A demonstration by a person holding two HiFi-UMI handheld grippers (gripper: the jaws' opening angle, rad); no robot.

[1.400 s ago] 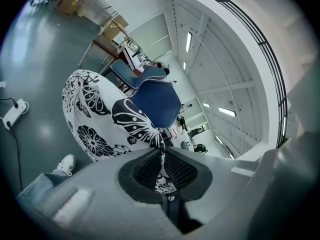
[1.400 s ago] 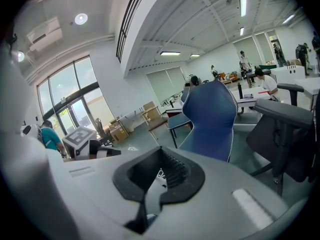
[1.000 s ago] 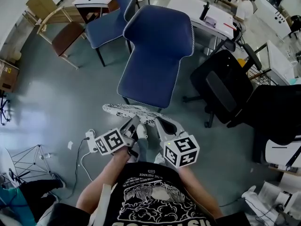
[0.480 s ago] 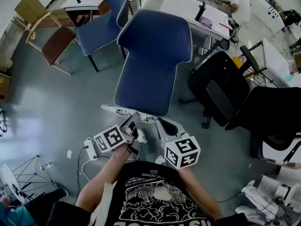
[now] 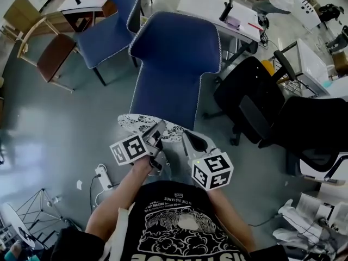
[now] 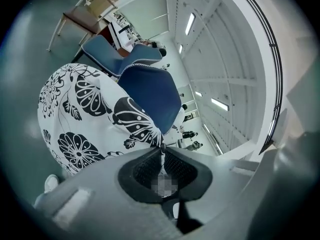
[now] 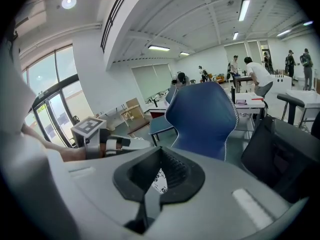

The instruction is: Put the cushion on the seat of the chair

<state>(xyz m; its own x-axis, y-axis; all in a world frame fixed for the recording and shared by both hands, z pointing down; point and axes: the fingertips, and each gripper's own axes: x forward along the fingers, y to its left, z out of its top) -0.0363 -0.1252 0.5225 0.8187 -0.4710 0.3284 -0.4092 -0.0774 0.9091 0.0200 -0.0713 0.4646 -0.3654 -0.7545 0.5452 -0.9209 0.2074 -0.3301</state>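
From the head view, the person stands facing the blue chair (image 5: 175, 64) with the flower-printed cushion (image 5: 142, 124) stretched out ahead, just at the front edge of the seat (image 5: 166, 102); whether it touches the seat I cannot tell. The left tool (image 5: 160, 130) and the right tool (image 5: 188, 137) each hold the cushion's near edge, side by side. Compared with a second ago, both tools and the cushion have moved forward toward the seat, and the power strip (image 5: 101, 173) on the floor (image 5: 65, 118) has slid back toward the person's feet. In the left gripper view, the jaws are clenched on a corner of the cushion, whose white cloth with black butterflies and flowers fans out to the left and covers the lower part of the chair. The cushion is held in the air, not lying on the seat. In the right gripper view, the jaws are pinched on a sliver of the same patterned cloth, and the chair rises just beyond them, with a black office chair (image 7: 280, 149) to its right.
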